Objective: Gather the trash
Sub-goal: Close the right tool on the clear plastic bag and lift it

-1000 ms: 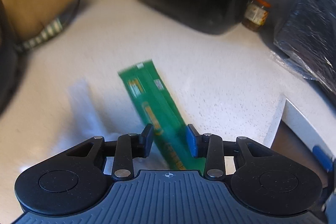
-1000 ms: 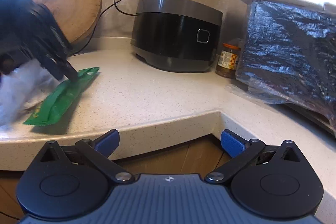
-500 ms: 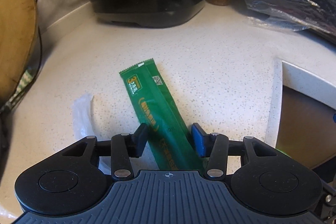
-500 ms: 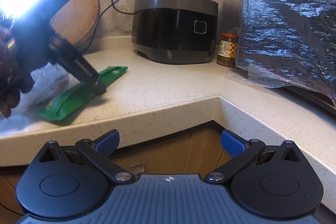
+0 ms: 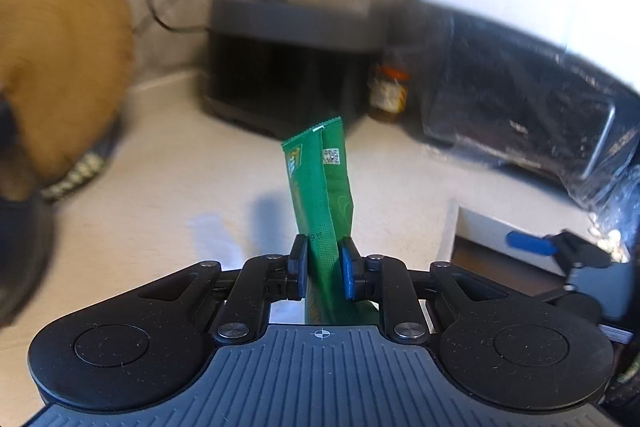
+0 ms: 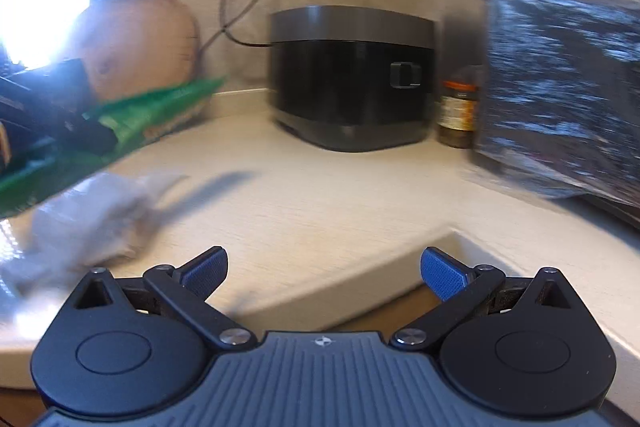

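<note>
Left tongs (image 5: 323, 264): jaws closing on the green wrapper (image 5: 320, 187), which sits between the pads and looks pinched near its lower part.
Green wrapper: stands up out of the left tongs at frame centre in the left wrist view; in the right wrist view it shows as a blurred green band at the left edge, clear of the table (image 6: 320, 211).
What has changed: half a second ago the wrapper lay flat on the table with the jaws wide on either side of it; now it is gripped and lifted, its shadow thrown on the table below.
Right tongs (image 6: 323, 269): jaws wide apart, nothing between them, hovering over the near table edge at the bottom of the frame.
Other trash: a crumpled clear plastic scrap (image 6: 92, 223) lies on the table at lower left of the right wrist view, just ahead of the right tongs.
Background: rice cooker (image 6: 352, 75) at the centre back, jar (image 6: 456, 111) to its right, wooden board (image 6: 136, 39) at upper left.
Meaning for the task: by my judgement the first piece is secured and needs carrying to a bin, which no view shows; the plastic scrap is likely next.
</note>
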A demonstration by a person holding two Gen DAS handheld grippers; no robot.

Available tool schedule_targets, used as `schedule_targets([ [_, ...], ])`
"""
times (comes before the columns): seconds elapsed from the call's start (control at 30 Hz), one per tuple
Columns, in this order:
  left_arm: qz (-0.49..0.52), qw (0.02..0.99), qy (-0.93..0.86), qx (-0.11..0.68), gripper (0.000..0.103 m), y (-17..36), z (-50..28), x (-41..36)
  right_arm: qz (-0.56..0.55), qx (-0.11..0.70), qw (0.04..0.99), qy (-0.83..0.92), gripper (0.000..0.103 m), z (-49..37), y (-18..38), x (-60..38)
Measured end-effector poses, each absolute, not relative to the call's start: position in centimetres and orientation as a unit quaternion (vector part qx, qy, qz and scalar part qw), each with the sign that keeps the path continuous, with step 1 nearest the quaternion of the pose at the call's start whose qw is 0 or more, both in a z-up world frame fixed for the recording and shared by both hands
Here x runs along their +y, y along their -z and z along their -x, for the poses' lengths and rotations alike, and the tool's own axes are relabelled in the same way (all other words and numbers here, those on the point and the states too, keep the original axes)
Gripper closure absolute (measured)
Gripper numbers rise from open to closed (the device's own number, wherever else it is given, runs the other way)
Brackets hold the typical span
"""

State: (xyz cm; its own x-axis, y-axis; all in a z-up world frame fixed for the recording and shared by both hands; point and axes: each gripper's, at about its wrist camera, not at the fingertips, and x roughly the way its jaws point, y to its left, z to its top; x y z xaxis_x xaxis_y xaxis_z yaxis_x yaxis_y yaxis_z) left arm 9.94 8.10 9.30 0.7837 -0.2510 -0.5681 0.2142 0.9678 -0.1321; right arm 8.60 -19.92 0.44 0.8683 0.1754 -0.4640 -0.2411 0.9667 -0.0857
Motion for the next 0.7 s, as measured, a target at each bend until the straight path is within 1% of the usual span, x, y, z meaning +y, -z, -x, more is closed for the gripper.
schedule_targets([
  [0.13, 0.039, 0.951, 0.105, 0.288, 0.082, -10.5, -7.4, 11.1, 0.064, 0.251, 0.954, -0.15, 0.0, -9.4, -0.6, -16.5],
  [0.4, 0.09, 0.951, 0.049, 0.292, 0.082, -9.6, -4.9, 17.3, 0.071, 0.268, 0.931, -0.236, 0.0, -11.6, -1.4, -8.5],
  [0.57, 0.117, 0.947, 0.03, 0.298, 0.082, -8.7, -4.6, 19.8, 0.086, 0.319, 0.905, -0.267, 0.0, -14.0, 0.1, -3.6],
  [0.7, 0.128, 0.943, 0.023, 0.305, 0.082, -7.9, -4.7, 20.9, 0.111, 0.331, 0.895, -0.278, 0.001, -14.2, 1.4, -1.7],
])
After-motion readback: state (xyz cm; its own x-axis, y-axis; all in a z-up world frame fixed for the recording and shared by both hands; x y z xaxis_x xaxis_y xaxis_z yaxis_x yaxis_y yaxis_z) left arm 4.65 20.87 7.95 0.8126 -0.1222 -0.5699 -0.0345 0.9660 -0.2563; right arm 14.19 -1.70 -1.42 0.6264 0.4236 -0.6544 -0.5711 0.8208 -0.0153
